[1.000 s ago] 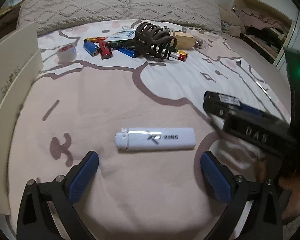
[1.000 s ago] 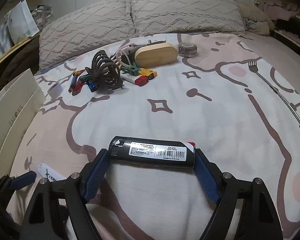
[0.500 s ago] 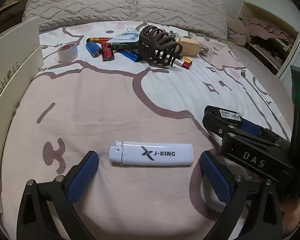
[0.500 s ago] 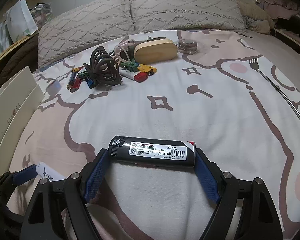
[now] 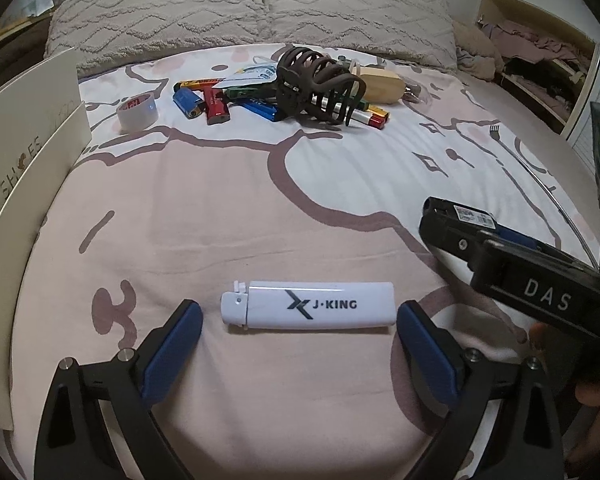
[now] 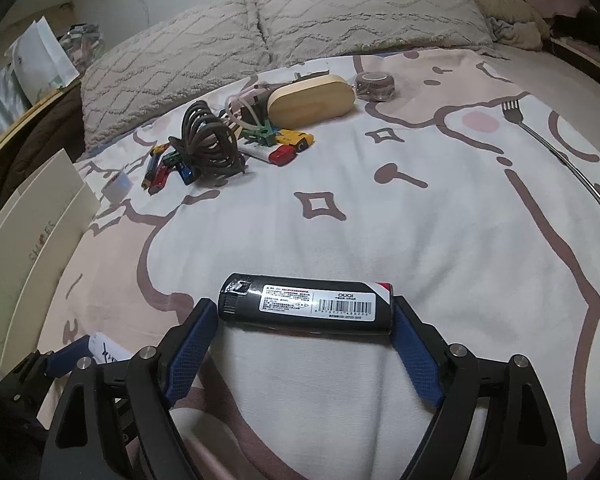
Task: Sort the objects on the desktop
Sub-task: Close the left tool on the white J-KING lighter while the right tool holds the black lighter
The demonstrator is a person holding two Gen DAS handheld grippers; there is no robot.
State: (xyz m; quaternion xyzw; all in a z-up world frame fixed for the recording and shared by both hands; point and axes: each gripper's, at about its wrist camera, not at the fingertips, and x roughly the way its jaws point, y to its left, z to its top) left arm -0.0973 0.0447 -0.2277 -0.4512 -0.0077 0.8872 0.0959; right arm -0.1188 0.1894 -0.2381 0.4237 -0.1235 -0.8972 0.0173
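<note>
My left gripper [image 5: 300, 316] stands wide, white lighter [image 5: 308, 311] lying crosswise between the pads on the bedsheet [image 5: 220, 208], small gaps both ends. My right gripper [image 6: 304, 312] has just been easing wider; black lighter [image 6: 306, 304] spans its pads end to end, whether they press I cannot tell. Beyond: hair claw [image 5: 320, 84] atop a heap of lighters [image 5: 216, 100], tape roll [image 5: 137, 111] left, wooden case [image 6: 310, 100], fork [image 6: 512, 110] right.

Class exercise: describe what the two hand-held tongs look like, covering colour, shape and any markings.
Both the left tongs and the right tongs have black angular frames with silver screws and two blue textured pads. White "DAS" lettering marks the right one's side. No sleeves show.
</note>
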